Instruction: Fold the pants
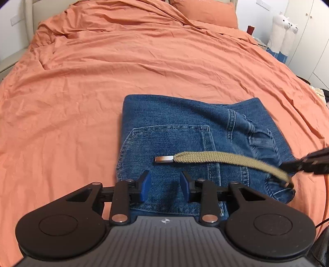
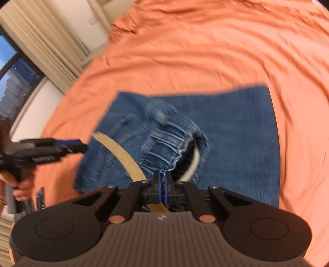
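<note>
- Jeans [image 1: 185,131] lie folded into a compact blue rectangle on the orange bedsheet [image 1: 102,71], near the foot end of the bed, with a back pocket [image 1: 170,143] facing up.
- A tan drawstring [image 1: 216,159] runs across the top of the pocket; its metal tip [image 1: 163,159] rests on the denim just ahead of the left gripper.
- The left gripper [image 1: 165,185] sits low over the near edge of the pants with its jaws apart, blue pads [image 1: 146,182] on either side of bare denim and gripping nothing.
- The right gripper [image 2: 163,184] has its jaws clenched on the gathered waistband [image 2: 164,141] of the jeans (the elastic ruching bunches up just ahead of the fingertips); a frayed bit of denim edge shows between the pads.
- From the right wrist view the drawstring passes beside and under the right gripper, and a second, paler length of cord [image 2: 193,164] curves out of the waistband opening.
- The same view is blurred, but it shows the person's left hand [image 2: 19,184] around the left gripper's handle at the left edge of the picture.
- Past the bed, an orange pillow [image 1: 203,10] lies at the head end, two white plush toys [image 1: 283,30] stand by a white wardrobe [image 1: 308,41], and beige curtains [image 2: 47,41] hang beside a window [image 2: 12,82].
</note>
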A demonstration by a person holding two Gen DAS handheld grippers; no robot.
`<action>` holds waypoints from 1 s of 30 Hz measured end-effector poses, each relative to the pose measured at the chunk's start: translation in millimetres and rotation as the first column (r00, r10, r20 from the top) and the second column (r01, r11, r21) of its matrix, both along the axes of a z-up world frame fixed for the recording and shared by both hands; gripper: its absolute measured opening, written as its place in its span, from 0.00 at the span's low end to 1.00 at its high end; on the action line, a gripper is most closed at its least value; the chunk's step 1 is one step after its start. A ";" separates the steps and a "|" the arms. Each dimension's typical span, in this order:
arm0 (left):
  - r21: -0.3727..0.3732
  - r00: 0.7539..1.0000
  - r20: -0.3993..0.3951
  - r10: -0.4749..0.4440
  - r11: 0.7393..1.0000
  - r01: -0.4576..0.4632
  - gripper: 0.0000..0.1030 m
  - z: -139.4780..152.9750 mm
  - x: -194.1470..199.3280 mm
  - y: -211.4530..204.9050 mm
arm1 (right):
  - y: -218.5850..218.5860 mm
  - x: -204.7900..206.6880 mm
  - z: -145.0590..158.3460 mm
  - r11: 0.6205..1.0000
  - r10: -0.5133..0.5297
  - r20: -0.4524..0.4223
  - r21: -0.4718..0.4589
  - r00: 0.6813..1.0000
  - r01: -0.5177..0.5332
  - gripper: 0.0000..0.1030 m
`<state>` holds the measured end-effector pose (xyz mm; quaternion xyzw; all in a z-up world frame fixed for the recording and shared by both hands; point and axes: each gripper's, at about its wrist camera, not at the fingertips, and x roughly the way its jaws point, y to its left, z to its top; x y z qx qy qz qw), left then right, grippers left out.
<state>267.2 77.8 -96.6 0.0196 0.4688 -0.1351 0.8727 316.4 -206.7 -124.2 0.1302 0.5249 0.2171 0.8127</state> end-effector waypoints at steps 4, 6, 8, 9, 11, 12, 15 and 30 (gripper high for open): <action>0.031 1.000 -0.024 -0.016 0.999 0.017 0.38 -11.9 5.0 -9.8 | 8.5 3.2 -25.3 0.999 0.021 -0.016 -0.045 1.000 -0.021 0.00; 0.052 0.999 -0.045 -0.023 0.998 0.025 0.38 -18.9 7.1 -13.6 | 16.3 7.5 -33.8 0.996 0.042 -0.019 -0.073 0.999 -0.043 0.00; 0.071 0.998 -0.051 -0.029 0.997 0.032 0.38 -23.0 8.4 -16.3 | 19.0 10.1 -33.4 0.994 0.067 -0.022 -0.084 0.998 -0.069 0.00; 0.075 0.998 -0.052 -0.031 0.997 0.035 0.37 -24.2 9.1 -16.5 | 17.2 12.4 -29.4 0.995 0.069 -0.019 -0.075 0.997 -0.071 0.06; 0.068 0.998 -0.058 -0.036 0.997 0.039 0.36 -25.5 10.6 -16.4 | 8.1 18.3 -19.1 0.999 0.042 -0.003 -0.030 0.999 -0.042 0.17; 0.065 0.997 -0.061 -0.037 0.997 0.041 0.36 -26.0 11.4 -16.3 | 1.8 22.1 -14.3 1.000 0.023 0.005 0.014 1.000 -0.023 0.36; 0.059 0.997 -0.065 -0.042 0.997 0.046 0.36 -25.3 13.0 -16.9 | -11.3 37.0 -12.7 0.991 -0.047 -0.002 0.122 0.999 0.047 0.46; -0.041 1.000 -0.007 0.006 0.999 -0.006 0.33 -9.4 12.5 0.0 | -4.9 83.4 -58.7 0.951 -0.126 -0.113 0.269 0.986 0.153 0.16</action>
